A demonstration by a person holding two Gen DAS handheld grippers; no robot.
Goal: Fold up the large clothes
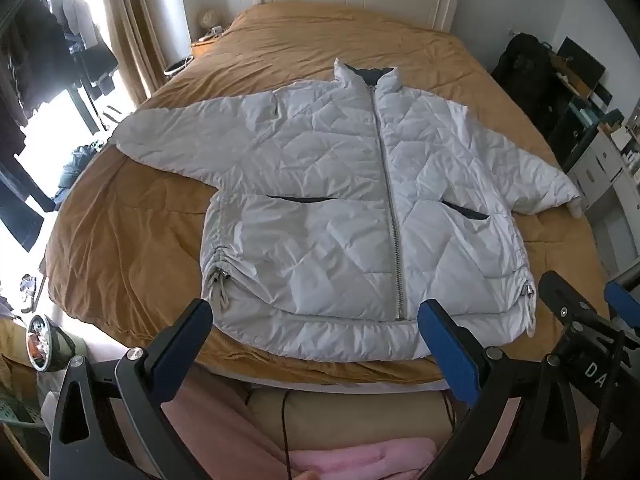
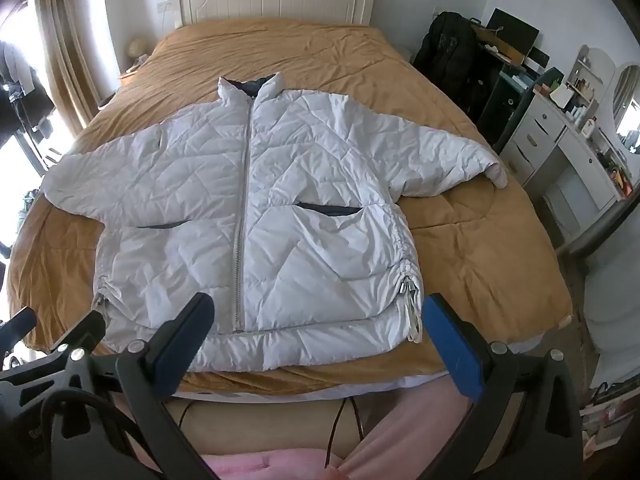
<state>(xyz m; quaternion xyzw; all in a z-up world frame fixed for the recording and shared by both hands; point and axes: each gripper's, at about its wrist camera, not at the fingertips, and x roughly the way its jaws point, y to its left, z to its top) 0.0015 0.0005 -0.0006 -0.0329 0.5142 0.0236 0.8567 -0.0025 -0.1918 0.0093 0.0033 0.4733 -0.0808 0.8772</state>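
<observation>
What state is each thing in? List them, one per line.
jacket: spread flat, face up, unfolded, sleeves out
zipper: closed up to the collar
pockets: gaping open
left gripper: fingers open, empty, at the hem
right gripper: fingers open, empty, at the hem
bed cover: wrinkled

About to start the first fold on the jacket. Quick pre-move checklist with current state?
1. Jacket lies flat, front up, on the bed: ok.
2. Zipper closed along its length: ok.
3. Both sleeves spread out to the sides, left sleeve and right sleeve: ok.
4. Left tool open, holding nothing, at the hem: ok.
5. Right tool open, holding nothing, at the hem: ok.
6. Drawcords at the hem corners hang loose and might snag: not ok.
</observation>
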